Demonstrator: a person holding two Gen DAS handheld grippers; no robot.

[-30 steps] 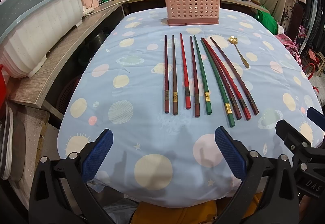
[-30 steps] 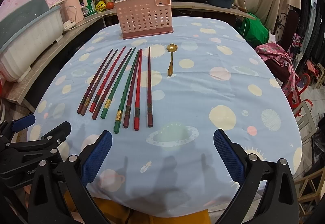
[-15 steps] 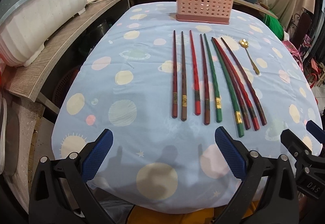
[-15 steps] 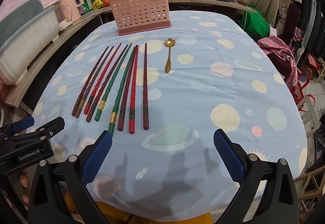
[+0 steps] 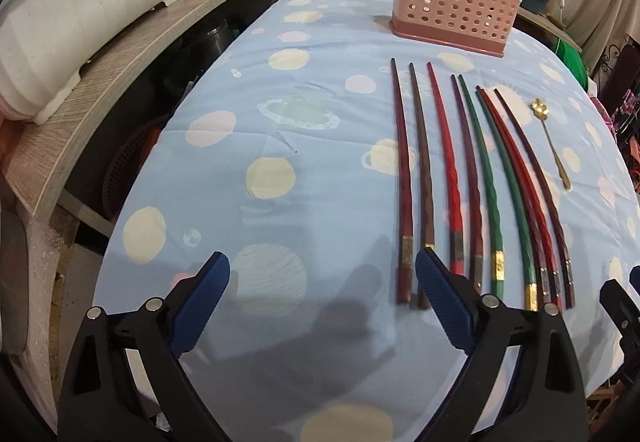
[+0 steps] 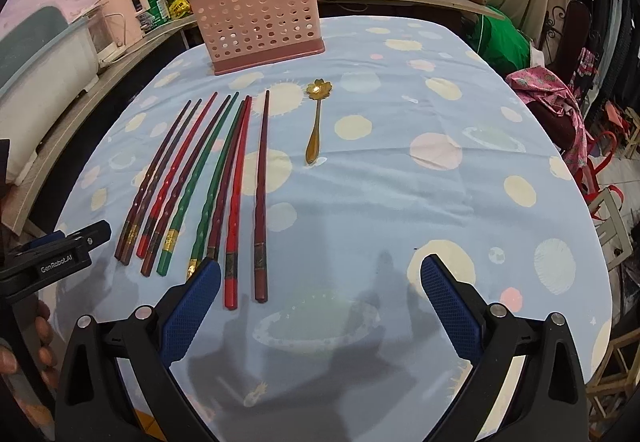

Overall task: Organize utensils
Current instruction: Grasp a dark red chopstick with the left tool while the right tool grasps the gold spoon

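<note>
Left jaws closing on nothing, right jaws spread, pink basket [image 6: 258, 29] interior hidden, chopsticks [image 6: 208, 181] outside

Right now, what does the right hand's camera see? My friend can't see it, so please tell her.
Eight chopsticks, red, green and dark brown, lie side by side on a blue spotted tablecloth, with a gold spoon to their right. Behind them stands an empty-looking pink holder. The open right gripper hovers over the near edge, holding nothing.
</note>
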